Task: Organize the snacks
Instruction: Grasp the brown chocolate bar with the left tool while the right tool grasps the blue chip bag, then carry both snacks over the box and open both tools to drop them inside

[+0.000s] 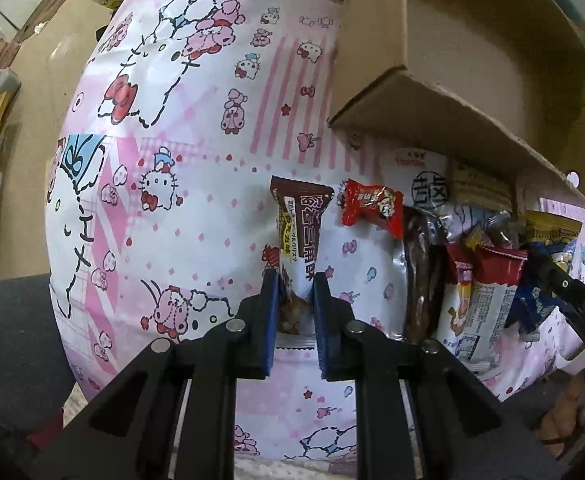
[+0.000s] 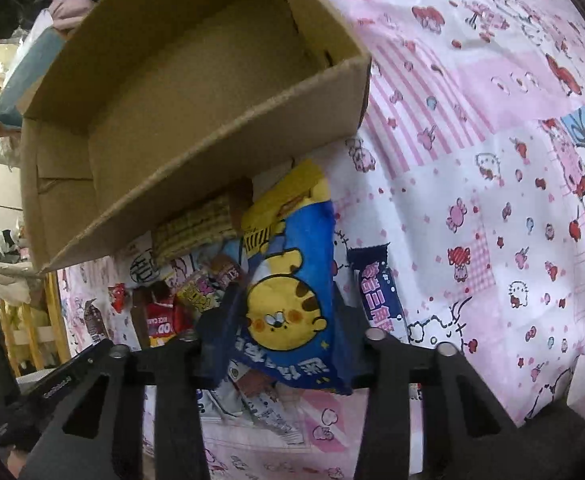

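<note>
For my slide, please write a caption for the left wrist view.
Left gripper shut on a brown snack packet on the cartoon-print cloth, beside a cardboard box.

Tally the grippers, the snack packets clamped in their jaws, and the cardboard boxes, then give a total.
Grippers: 2, the left gripper and the right gripper
Clamped snack packets: 2, the brown packet and the blue tiger packet
Boxes: 1, the cardboard box
Total: 5

Red snack packet [image 2: 163,320]: "RICE CA…"; other packets' print illegible.
</note>
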